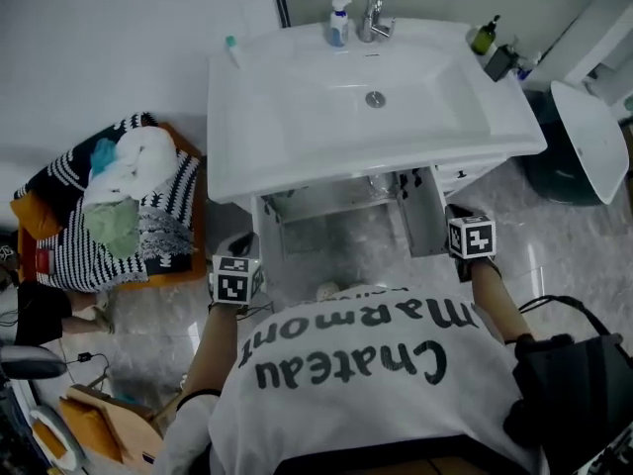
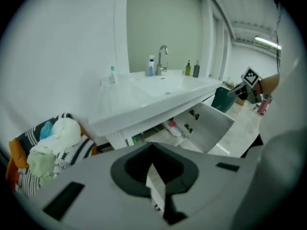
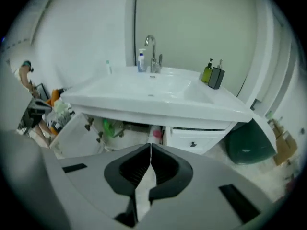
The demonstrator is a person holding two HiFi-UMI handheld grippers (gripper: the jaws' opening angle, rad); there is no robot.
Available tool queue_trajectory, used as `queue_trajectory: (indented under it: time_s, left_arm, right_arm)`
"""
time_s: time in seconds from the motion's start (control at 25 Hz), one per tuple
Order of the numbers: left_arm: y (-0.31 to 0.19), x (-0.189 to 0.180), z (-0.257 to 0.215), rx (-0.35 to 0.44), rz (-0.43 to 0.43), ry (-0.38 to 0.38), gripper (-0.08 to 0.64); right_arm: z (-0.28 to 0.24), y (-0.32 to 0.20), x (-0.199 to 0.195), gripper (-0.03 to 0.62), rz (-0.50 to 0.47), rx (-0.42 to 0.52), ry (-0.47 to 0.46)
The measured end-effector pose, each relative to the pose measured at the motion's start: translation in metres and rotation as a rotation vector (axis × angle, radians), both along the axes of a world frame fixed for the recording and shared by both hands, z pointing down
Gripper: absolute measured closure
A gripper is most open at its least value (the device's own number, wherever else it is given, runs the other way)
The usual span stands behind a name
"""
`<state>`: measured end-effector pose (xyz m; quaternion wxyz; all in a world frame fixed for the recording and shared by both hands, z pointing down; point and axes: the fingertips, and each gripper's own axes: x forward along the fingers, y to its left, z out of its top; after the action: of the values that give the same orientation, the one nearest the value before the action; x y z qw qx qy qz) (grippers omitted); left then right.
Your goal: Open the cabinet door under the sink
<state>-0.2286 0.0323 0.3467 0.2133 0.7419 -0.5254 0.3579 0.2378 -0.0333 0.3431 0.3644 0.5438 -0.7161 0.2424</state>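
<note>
Left gripper (image 2: 151,152): jaws pressed flat together with nothing between them. The shells are broad, matte and grey around a dark scooped hollow. It hangs in front of the sink's left corner, clear of the cabinet.
Right gripper (image 3: 150,150): jaws shut seam to seam and empty, of the same grey and dark build. It is in front of the sink's right corner.
Right door (image 1: 423,211): a flat white panel below the sink, swung wide open, with dark hinges on its inner face.
Left door (image 3: 76,135): a white panel, also swung outward.
Cabinet (image 1: 336,201): a white box directly under the sink, its inside exposed.
Sink (image 1: 297,137): a glossy white rectangular basin with a round metal drain.
Tap (image 1: 373,13): curved and chrome, at the sink's back rim.
Basket (image 1: 119,201): left of the sink, orange, heaped with striped knit and fluffy white cloth.
Bin (image 3: 247,147): right of the sink, dark green and rounded.
Floor (image 1: 554,236): shiny marbled tile around the sink.
</note>
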Motion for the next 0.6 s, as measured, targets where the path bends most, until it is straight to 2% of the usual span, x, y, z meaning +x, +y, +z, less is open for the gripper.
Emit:
queue_trajectory:
  time_s: [0.08, 0.2, 0.28, 0.44, 0.6]
  left_arm:
    - [-0.019, 0.019, -0.025, 0.060, 0.024, 0.042, 0.554]
    - [-0.039, 0.042, -0.065, 0.153, 0.001, 0.155, 0.554]
    - [-0.053, 0.057, -0.094, 0.237, 0.014, 0.234, 0.554]
    - [-0.073, 0.086, -0.158, 0.424, 0.107, 0.314, 0.554]
    - [-0.083, 0.107, -0.203, 0.503, 0.137, 0.436, 0.554]
  right_arm:
    - [-0.018, -0.015, -0.022, 0.577, 0.043, 0.038, -0.132]
    - [-0.038, -0.028, -0.059, 0.577, 0.052, 0.060, -0.290]
    - [-0.051, -0.037, -0.083, 0.577, 0.003, 0.086, -0.332]
    - [-0.091, -0.053, -0.126, 0.577, -0.135, 0.174, -0.359]
    - [-0.141, -0.065, -0.160, 0.577, -0.224, 0.267, -0.436]
